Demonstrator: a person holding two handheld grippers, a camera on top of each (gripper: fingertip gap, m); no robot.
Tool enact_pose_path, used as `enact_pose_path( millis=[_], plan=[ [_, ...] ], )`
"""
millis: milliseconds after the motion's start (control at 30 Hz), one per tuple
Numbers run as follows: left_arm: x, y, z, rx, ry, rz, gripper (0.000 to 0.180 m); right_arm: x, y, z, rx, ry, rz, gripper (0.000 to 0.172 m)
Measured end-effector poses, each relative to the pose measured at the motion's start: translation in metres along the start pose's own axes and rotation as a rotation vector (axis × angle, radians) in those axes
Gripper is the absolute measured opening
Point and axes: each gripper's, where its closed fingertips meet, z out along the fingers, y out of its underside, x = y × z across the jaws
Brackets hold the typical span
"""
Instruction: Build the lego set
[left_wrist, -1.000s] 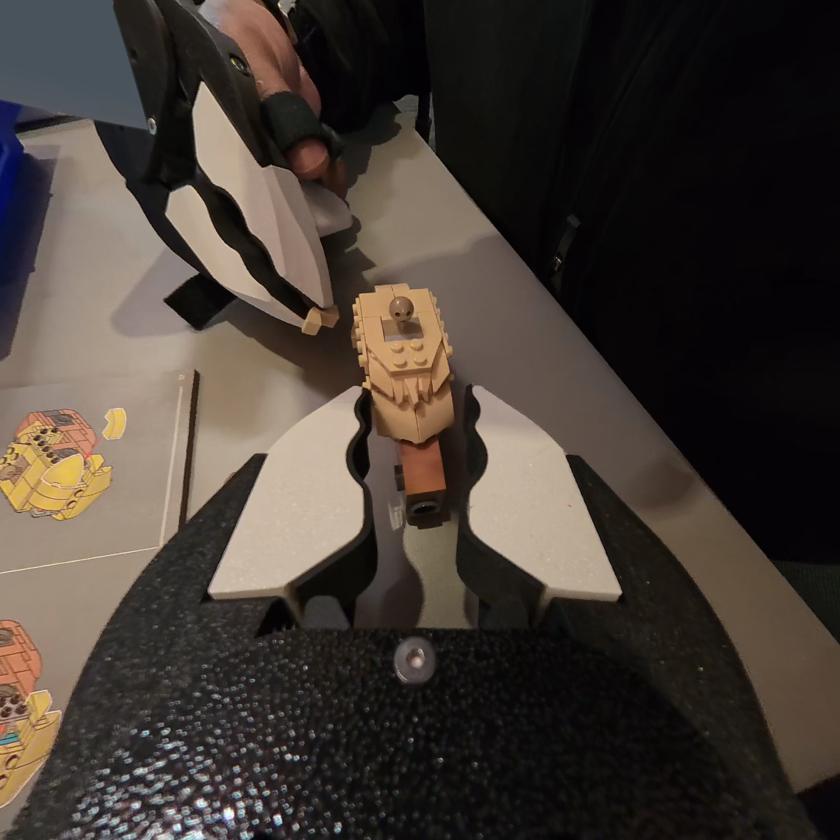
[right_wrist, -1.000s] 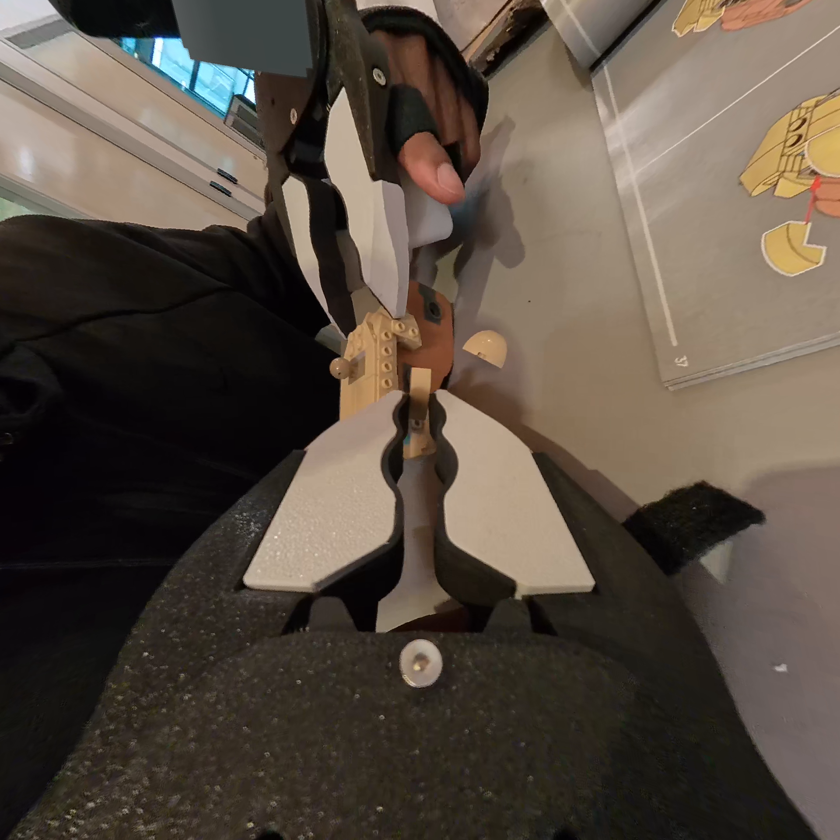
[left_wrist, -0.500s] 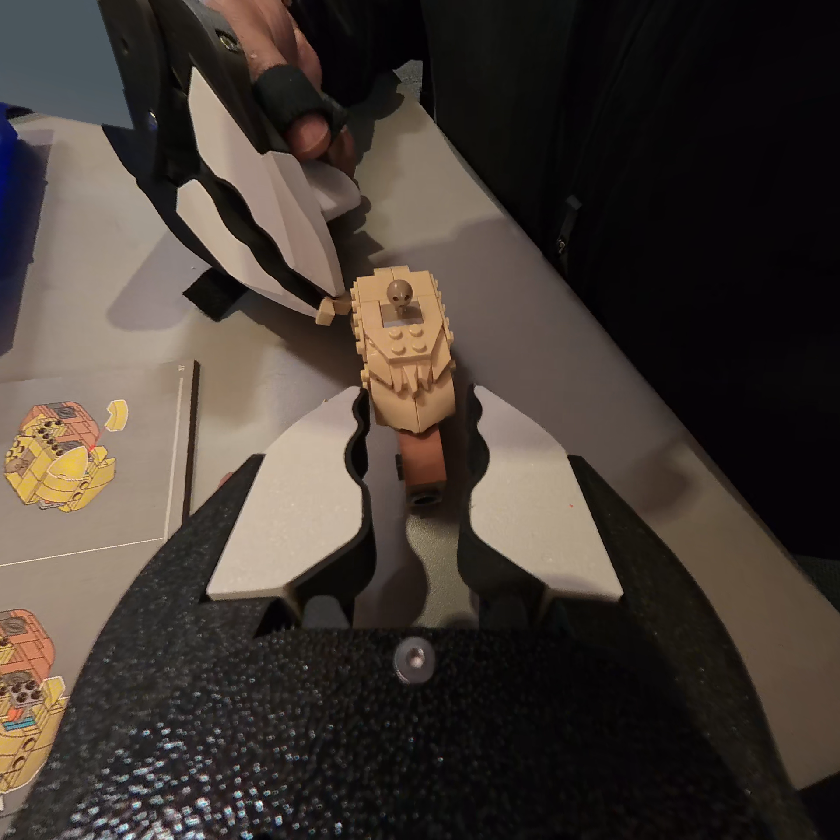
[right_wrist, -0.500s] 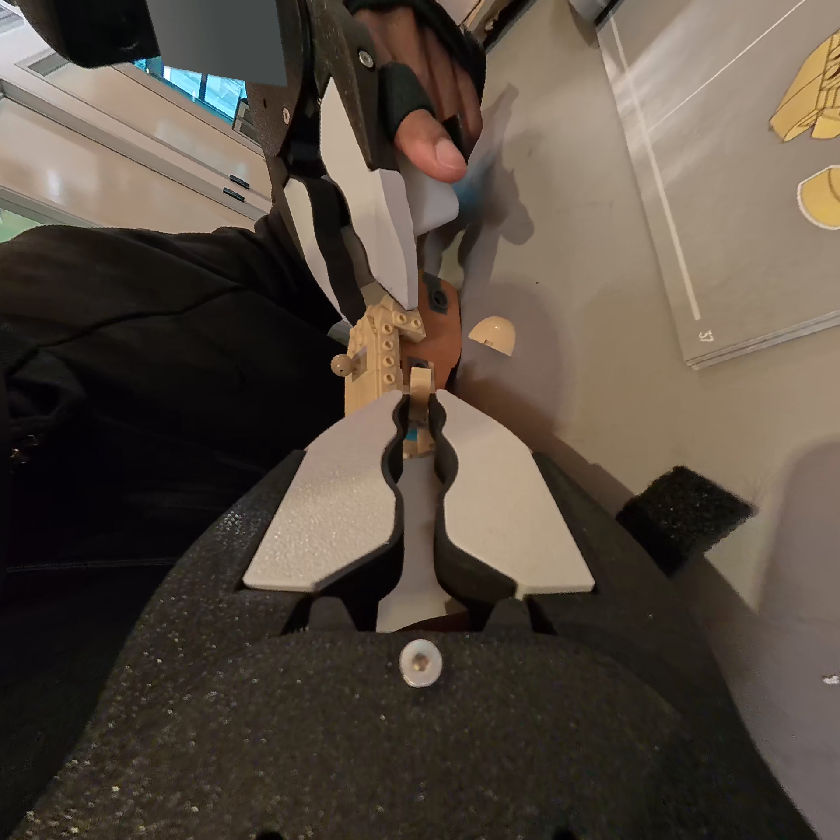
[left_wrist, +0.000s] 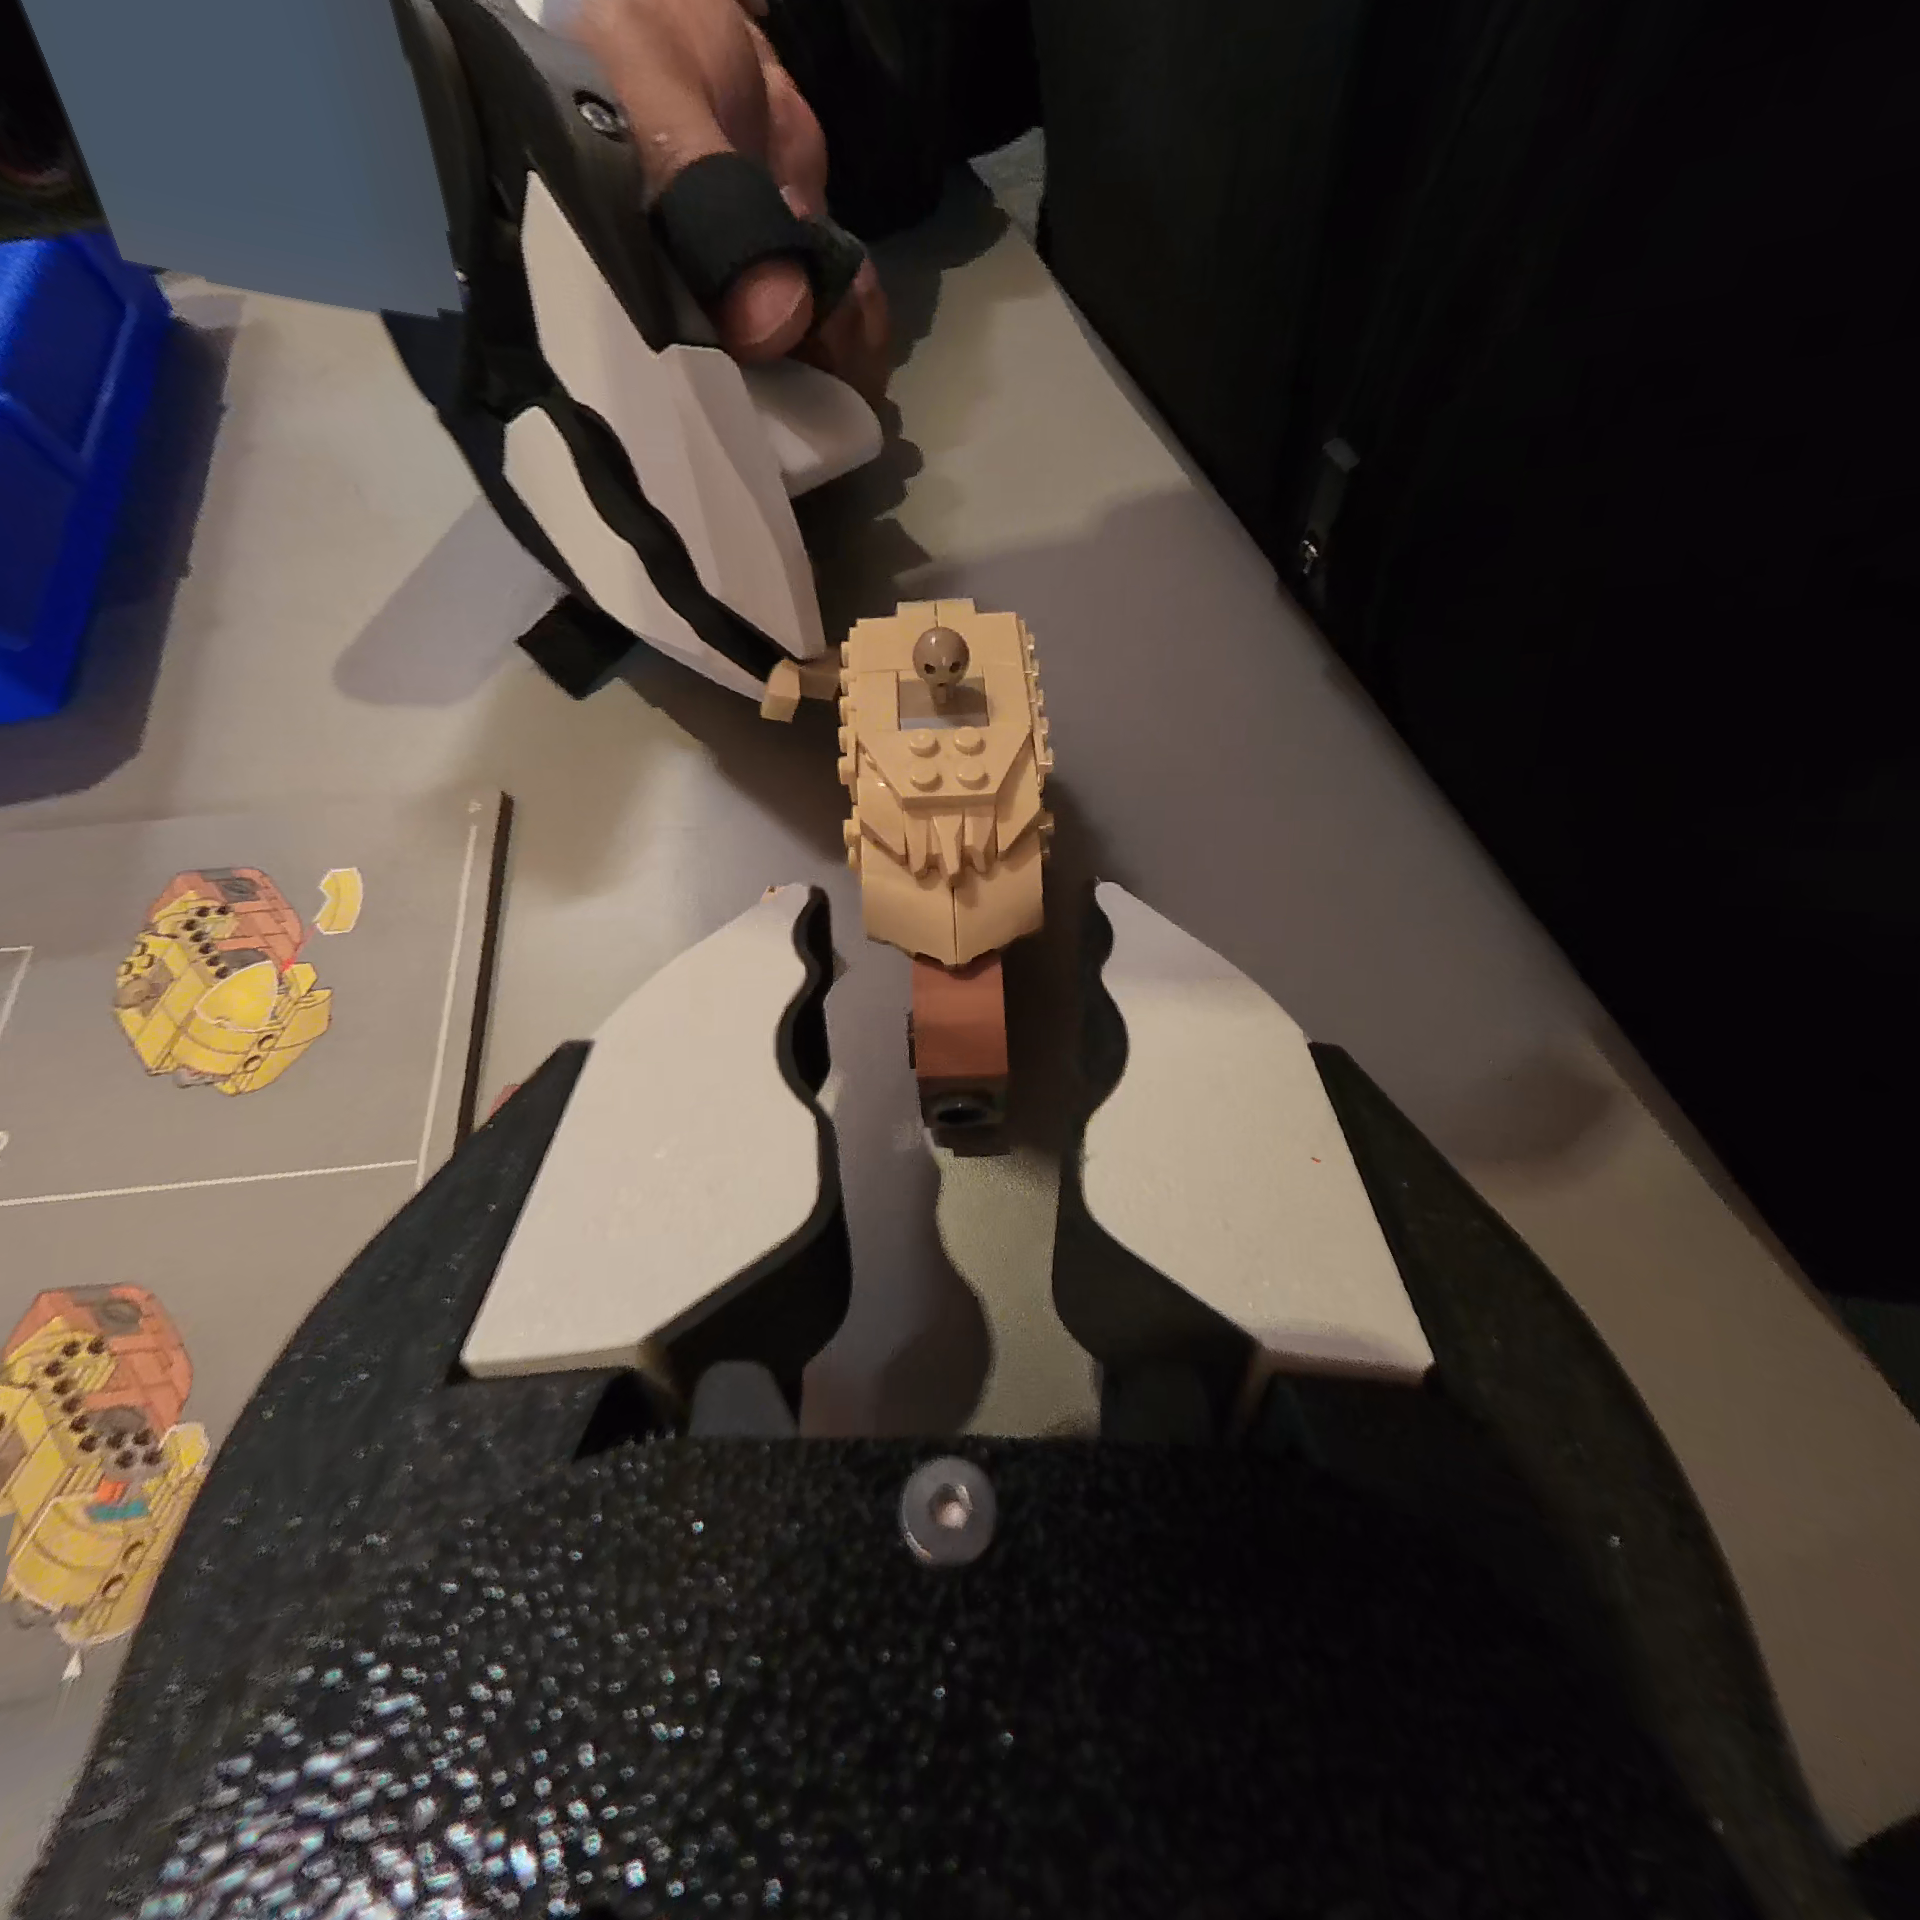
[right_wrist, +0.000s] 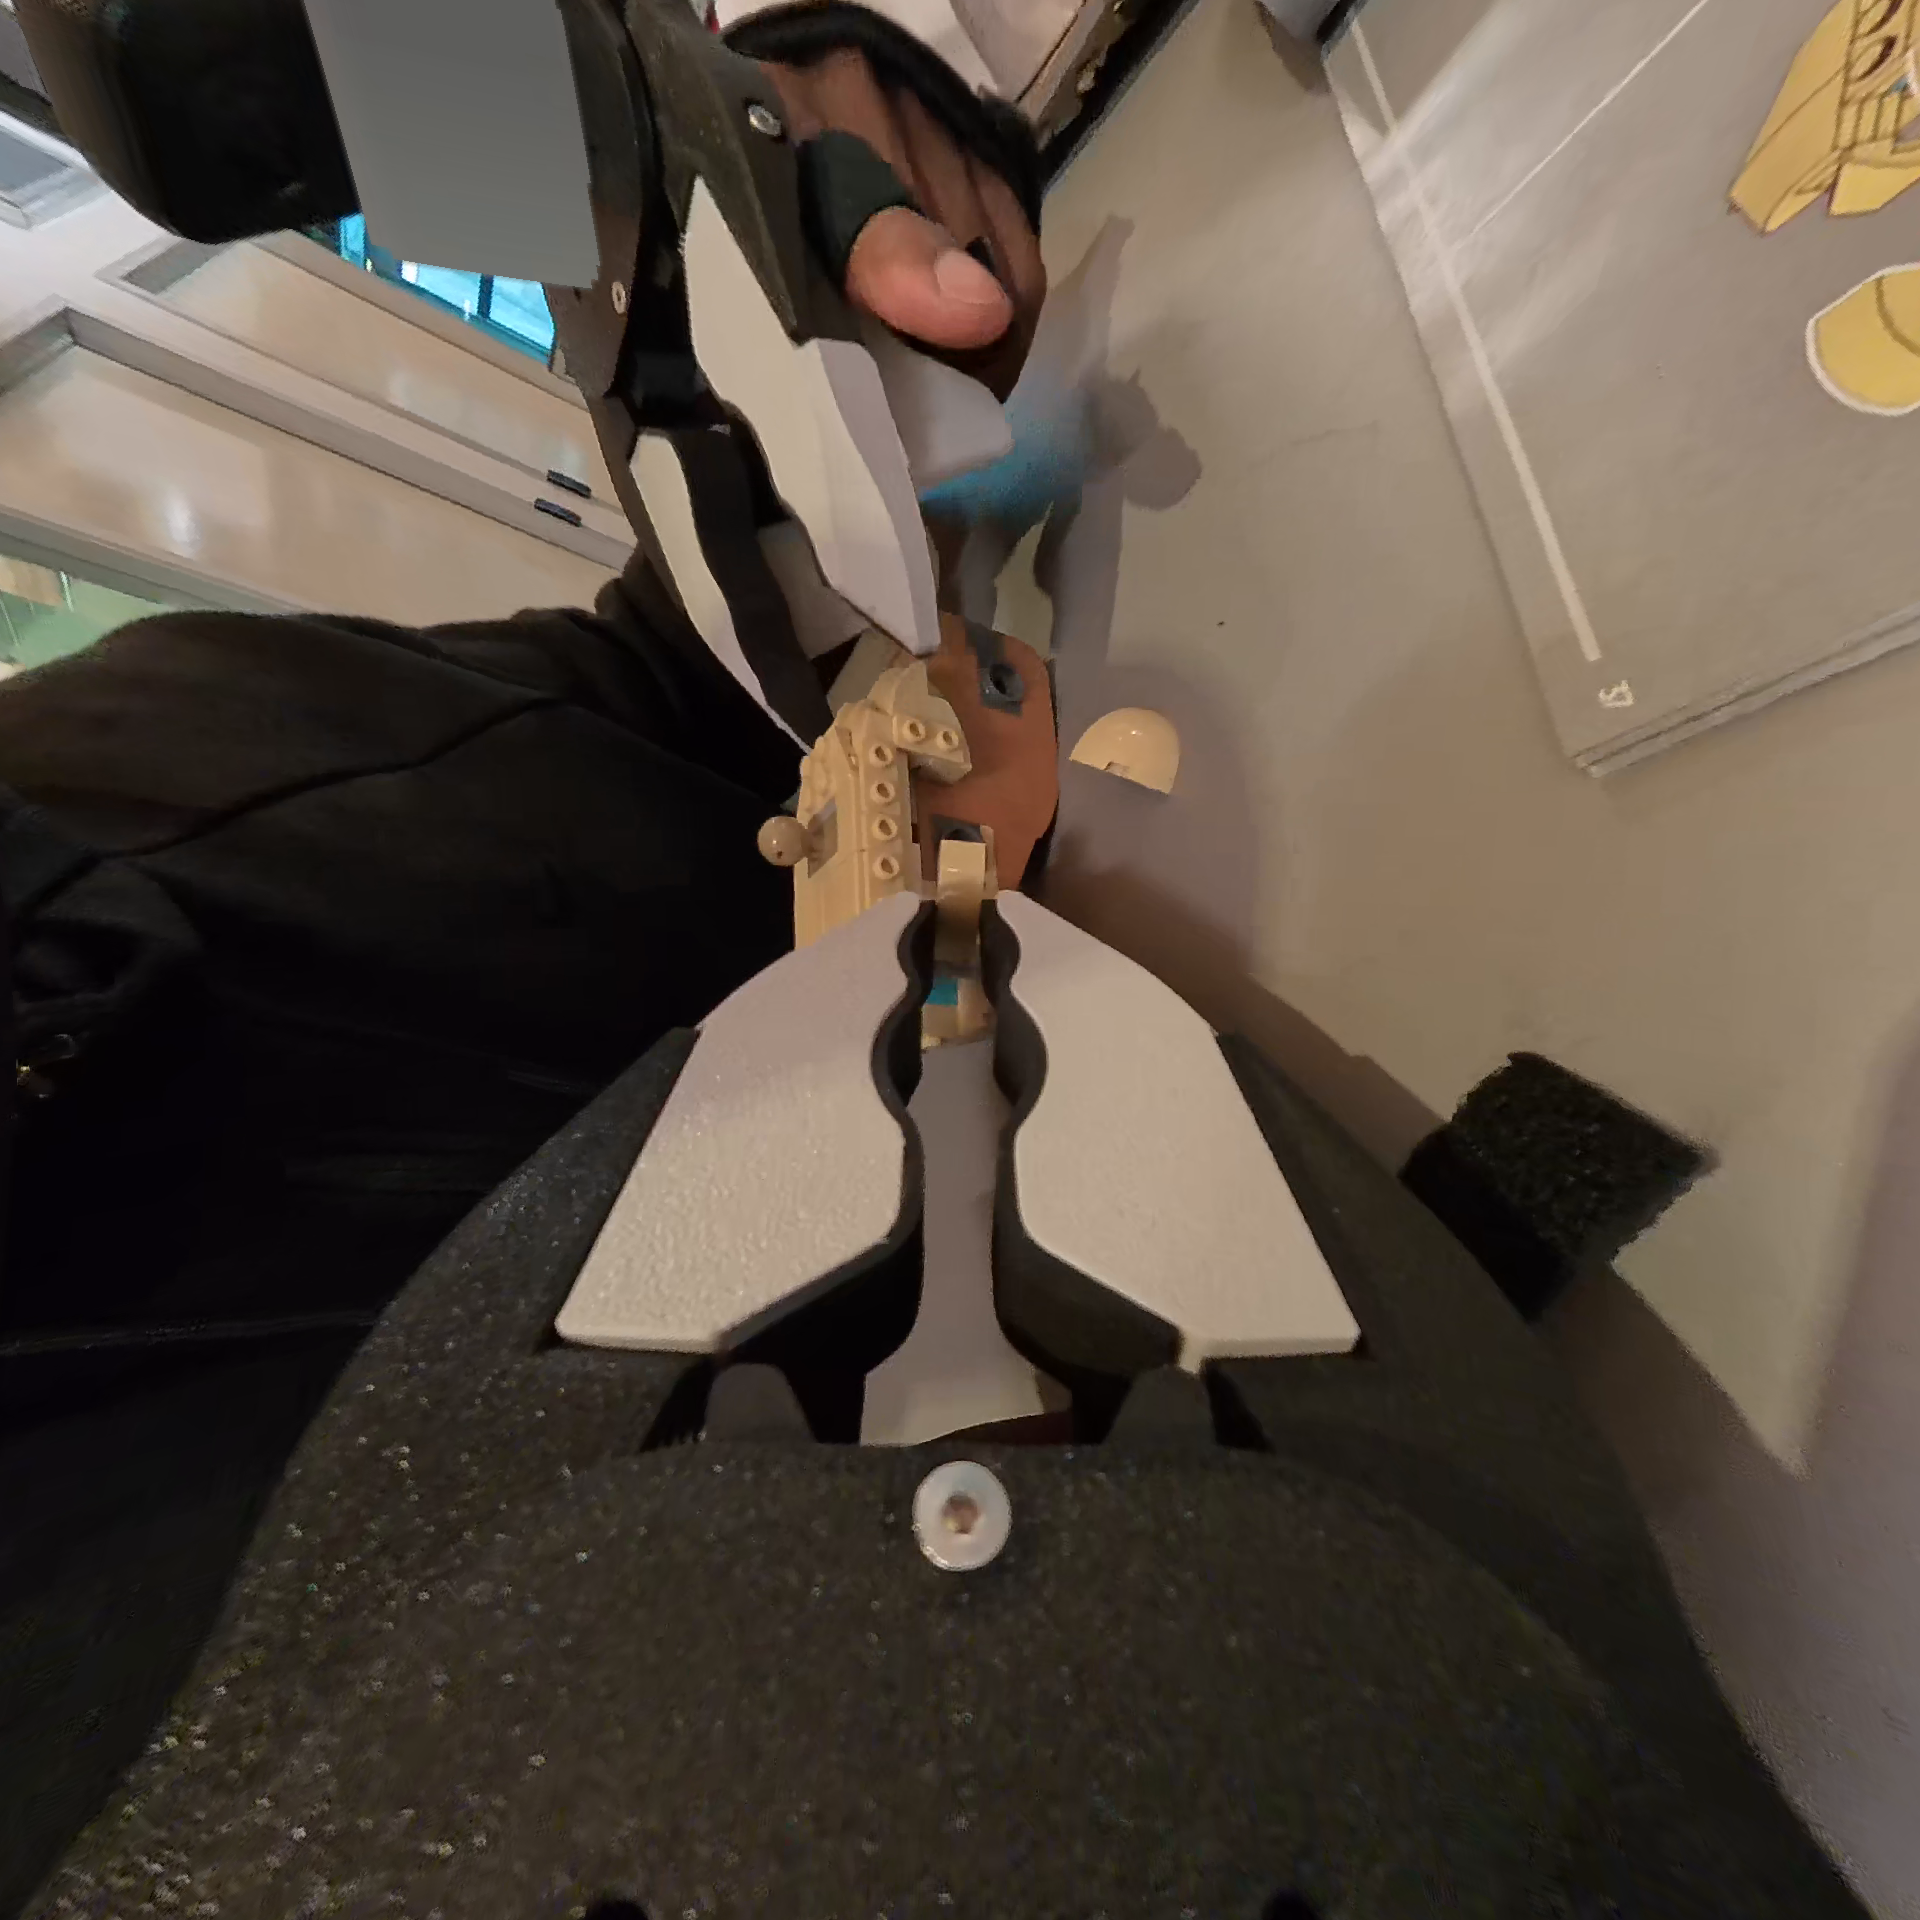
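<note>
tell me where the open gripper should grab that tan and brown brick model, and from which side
Probably the tan upper body of the brick model, from the near end where the left gripper already faces it. Its two long studded sides run roughly parallel and line up with the open fingers. The brown base between the fingers is narrower, and the right gripper already holds a small tan piece at the far side.

Each gripper (left_wrist: 961, 914) is showing a black, pebbled, glinting body, and a silver screw (left_wrist: 945, 1509) is sitting at six o'clock of its fingers. The fingers (left_wrist: 686, 1122) are wearing pale grey faceted plates over black wavy inner pads. At twelve o'clock the right gripper (left_wrist: 795, 670) is looking alike; a black finger strap (left_wrist: 727, 223) and a dark sleeve (right_wrist: 312, 831) are showing.
</note>
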Motion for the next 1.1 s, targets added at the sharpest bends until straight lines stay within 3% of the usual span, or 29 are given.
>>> enact_pose_path(
  millis=[367,567,700,1100],
  plan=[
    [0.011,-0.021,-0.005,0.043,-0.292,-0.156,0.052,-0.007,0.006,0.001,0.124,0.023,0.065,0.008],
    [0.015,-0.02,0.009,0.027,-0.433,-0.245,0.056,-0.01,0.01,0.006,0.204,0.02,0.152,0.008],
    [0.015,-0.027,0.011,0.093,-0.517,-0.283,0.057,-0.012,0.013,0.007,0.273,0.023,0.215,0.008],
    [0.019,-0.026,0.02,0.131,-0.616,-0.316,0.058,-0.02,0.024,0.018,0.365,0.033,0.281,0.008]
  ],
)
